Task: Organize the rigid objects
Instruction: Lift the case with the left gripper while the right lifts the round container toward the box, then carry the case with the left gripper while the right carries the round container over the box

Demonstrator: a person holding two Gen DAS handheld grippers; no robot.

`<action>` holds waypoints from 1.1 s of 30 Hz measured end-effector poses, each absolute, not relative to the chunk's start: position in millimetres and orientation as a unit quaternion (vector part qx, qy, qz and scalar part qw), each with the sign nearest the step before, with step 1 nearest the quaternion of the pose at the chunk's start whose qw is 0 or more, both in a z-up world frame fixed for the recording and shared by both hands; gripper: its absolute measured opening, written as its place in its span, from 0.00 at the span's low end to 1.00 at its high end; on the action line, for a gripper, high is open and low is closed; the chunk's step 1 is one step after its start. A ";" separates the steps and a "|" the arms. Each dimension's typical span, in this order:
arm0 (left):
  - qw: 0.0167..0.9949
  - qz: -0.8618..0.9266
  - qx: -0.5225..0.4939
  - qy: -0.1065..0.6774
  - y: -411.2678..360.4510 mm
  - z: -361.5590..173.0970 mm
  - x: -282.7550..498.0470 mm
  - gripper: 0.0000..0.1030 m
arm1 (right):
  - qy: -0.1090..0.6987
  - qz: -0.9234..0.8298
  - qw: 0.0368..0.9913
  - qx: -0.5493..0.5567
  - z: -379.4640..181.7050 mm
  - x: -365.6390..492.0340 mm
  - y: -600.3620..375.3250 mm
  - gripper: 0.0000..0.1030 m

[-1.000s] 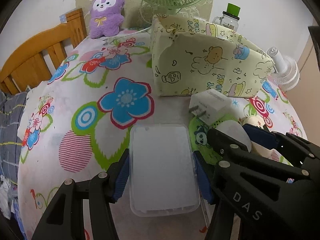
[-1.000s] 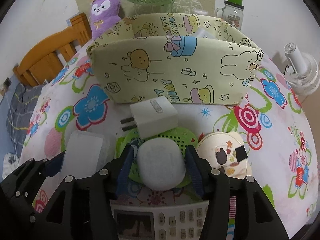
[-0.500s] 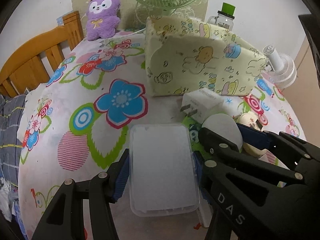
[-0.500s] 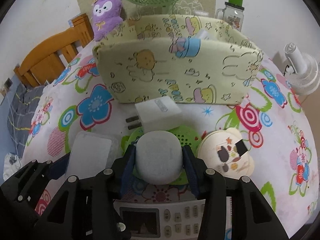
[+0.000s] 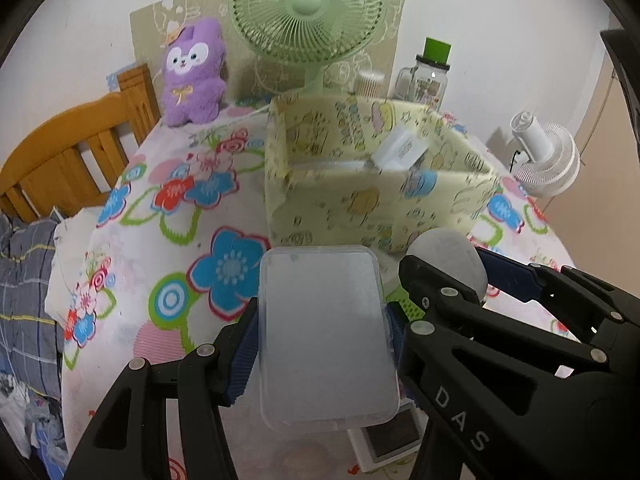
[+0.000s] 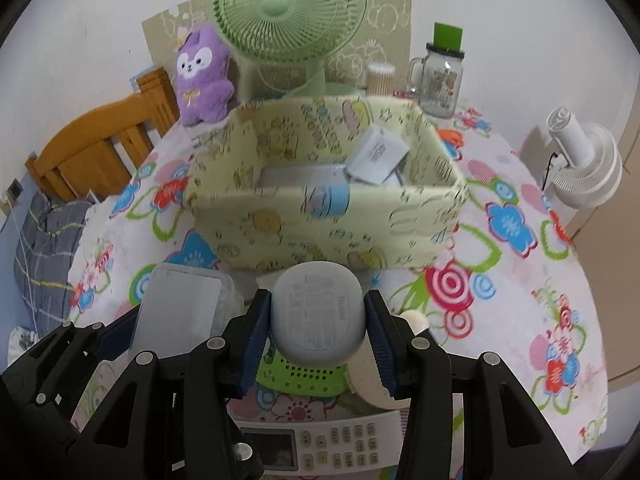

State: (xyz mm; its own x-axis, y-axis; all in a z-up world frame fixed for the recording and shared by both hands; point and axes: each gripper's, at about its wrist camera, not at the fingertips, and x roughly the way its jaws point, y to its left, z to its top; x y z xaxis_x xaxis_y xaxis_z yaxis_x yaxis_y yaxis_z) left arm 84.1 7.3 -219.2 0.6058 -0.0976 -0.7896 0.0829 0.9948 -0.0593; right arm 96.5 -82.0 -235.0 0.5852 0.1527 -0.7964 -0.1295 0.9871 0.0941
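Note:
My left gripper (image 5: 322, 332) is shut on a clear plastic box (image 5: 326, 336) and holds it above the floral table, in front of the yellow fabric bin (image 5: 380, 204). My right gripper (image 6: 318, 316) is shut on a rounded grey-white case (image 6: 318, 312), also lifted in front of the bin (image 6: 328, 224). The clear box shows at the left of the right wrist view (image 6: 178, 308). The grey case shows at the right of the left wrist view (image 5: 448, 256). A white charger (image 6: 378, 156) and a flat grey item (image 6: 300, 176) lie inside the bin.
Under the right gripper lie a green perforated item (image 6: 300, 376), a round cream disc (image 6: 372, 384) and a white remote (image 6: 332, 444). Behind the bin stand a green fan (image 6: 288, 12), a purple plush (image 6: 204, 76) and a glass jar (image 6: 440, 76). A white fan (image 6: 584, 164) is at the right, a wooden headboard (image 6: 100, 140) at the left.
Both grippers have risen from the table with the clear box and the grey case. The bin's open top now shows. The white charger by the case is hidden from view.

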 end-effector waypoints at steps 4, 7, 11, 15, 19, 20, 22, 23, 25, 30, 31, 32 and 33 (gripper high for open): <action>0.900 -0.053 -0.007 0.433 3.0 -204.4 85.7 0.60 | 0.439 0.078 0.895 0.013 -217.8 98.1 -88.0 0.49; 0.902 -0.052 -0.006 0.429 -0.9 -193.3 87.6 0.60 | 0.433 0.078 0.898 0.010 -207.4 99.5 -91.2 0.49; 0.905 -0.052 -0.003 0.422 -5.1 -180.8 90.1 0.60 | 0.425 0.073 0.902 0.007 -192.2 101.6 -96.5 0.49; 0.908 -0.055 0.003 0.416 -10.8 -168.2 93.1 0.60 | 0.416 0.066 0.907 0.003 -178.4 103.0 -102.5 0.49; 0.909 -0.052 0.009 0.414 -17.8 -159.7 96.7 0.60 | 0.410 0.061 0.910 -0.004 -168.0 105.6 -109.8 0.49; 0.910 -0.052 0.010 0.412 -19.6 -157.3 97.7 0.60 | 0.408 0.059 0.911 -0.006 -164.8 106.5 -111.4 0.49; 0.910 -0.054 0.011 0.410 -22.9 -153.7 99.7 0.60 | 0.405 0.058 0.912 -0.009 -160.8 108.5 -114.2 0.49; 0.911 -0.054 0.012 0.408 -24.7 -151.5 101.2 0.60 | 0.405 0.058 0.913 -0.009 -158.6 109.7 -116.3 0.49; 0.912 -0.056 0.014 0.406 -28.0 -147.8 104.1 0.60 | 0.404 0.057 0.913 -0.008 -154.1 112.9 -120.8 0.49; 0.916 -0.052 0.015 0.397 -34.1 -136.4 113.0 0.60 | 0.397 0.052 0.916 -0.003 -144.6 119.4 -129.5 0.49; 0.917 -0.052 0.015 0.395 -34.9 -134.5 113.7 0.60 | 0.396 0.053 0.917 -0.002 -143.0 121.3 -131.4 0.49; 0.918 -0.051 0.015 0.394 -35.8 -132.9 115.3 0.60 | 0.395 0.053 0.917 -0.001 -141.9 123.1 -132.7 0.49; 0.918 -0.049 0.014 0.394 -37.0 -131.2 117.4 0.60 | 0.394 0.054 0.917 -0.001 -140.1 125.4 -134.1 0.49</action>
